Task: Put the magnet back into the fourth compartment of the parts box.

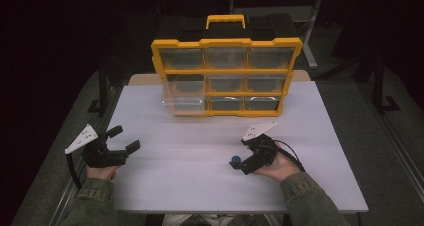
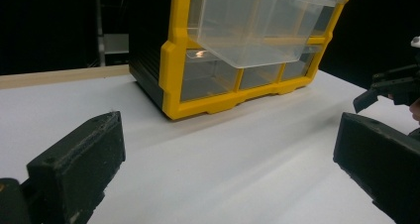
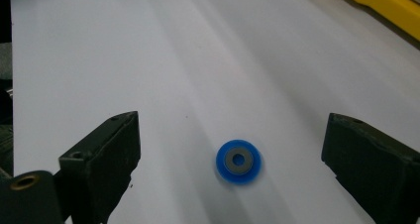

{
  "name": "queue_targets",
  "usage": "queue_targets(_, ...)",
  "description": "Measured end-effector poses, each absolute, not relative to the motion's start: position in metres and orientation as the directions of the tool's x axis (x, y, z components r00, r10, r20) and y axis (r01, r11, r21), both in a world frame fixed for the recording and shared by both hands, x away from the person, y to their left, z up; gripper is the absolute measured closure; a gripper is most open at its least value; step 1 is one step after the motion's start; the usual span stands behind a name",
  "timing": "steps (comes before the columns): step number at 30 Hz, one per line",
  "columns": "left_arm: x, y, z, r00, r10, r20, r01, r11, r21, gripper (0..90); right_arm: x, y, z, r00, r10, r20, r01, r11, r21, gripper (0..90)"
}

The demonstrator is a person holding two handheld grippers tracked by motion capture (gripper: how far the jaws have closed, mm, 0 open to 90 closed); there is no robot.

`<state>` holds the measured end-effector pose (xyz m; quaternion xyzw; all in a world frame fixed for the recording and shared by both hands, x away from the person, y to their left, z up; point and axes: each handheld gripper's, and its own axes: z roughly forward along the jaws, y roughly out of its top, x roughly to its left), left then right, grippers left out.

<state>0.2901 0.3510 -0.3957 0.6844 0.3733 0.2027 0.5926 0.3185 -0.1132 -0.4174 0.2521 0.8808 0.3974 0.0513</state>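
A small blue disc with a grey ring centre [image 3: 238, 160] lies flat on the white table [image 1: 200, 176]. In the high view the blue disc [image 1: 234, 161] sits just left of my right gripper [image 1: 243, 156]. The right gripper [image 3: 233, 135] is open wide, one jaw on each side of the disc and neither touching it. My left gripper [image 1: 125, 138] hovers open near the table's left edge with nothing between its fingers. From the left gripper [image 2: 228, 169], the bare table stretches ahead.
A yellow-and-black drawer organizer [image 1: 227, 71] with clear drawers stands at the back of the table. Its left middle-row drawer [image 2: 252, 26] is pulled out and overhangs the table. Open table surface lies between the organizer and both grippers.
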Motion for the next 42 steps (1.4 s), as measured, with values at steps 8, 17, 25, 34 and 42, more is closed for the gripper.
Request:
queue_targets(8,0.290,0.351,-0.396,0.642,0.749,-0.164,0.275,-0.024,0.961,0.0,0.321,-0.111,-0.423,-0.867,0.486,0.108,0.409,0.573,0.710,8.5)
queue_targets(17,0.290,0.350,-0.396,0.649,0.742,-0.170,0.273,-0.019,0.962,0.0,0.324,-0.107,-0.432,-0.870,0.481,0.105,0.414,0.599,0.685,11.8)
queue_targets(25,0.290,0.351,-0.395,0.646,0.743,-0.172,0.272,-0.014,0.962,0.0,0.326,-0.106,-0.437,-0.869,0.482,0.109,0.423,0.614,0.666,19.8)
queue_targets(34,0.289,0.351,-0.395,0.646,0.743,-0.178,0.271,-0.005,0.963,0.0,0.328,-0.106,-0.441,-0.862,0.491,0.122,0.440,0.609,0.660,31.0)
queue_targets(42,0.289,0.353,-0.395,0.642,0.741,-0.196,0.274,0.017,0.962,0.0,0.329,-0.105,-0.444,-0.863,0.493,0.112,0.438,0.619,0.652,40.1)
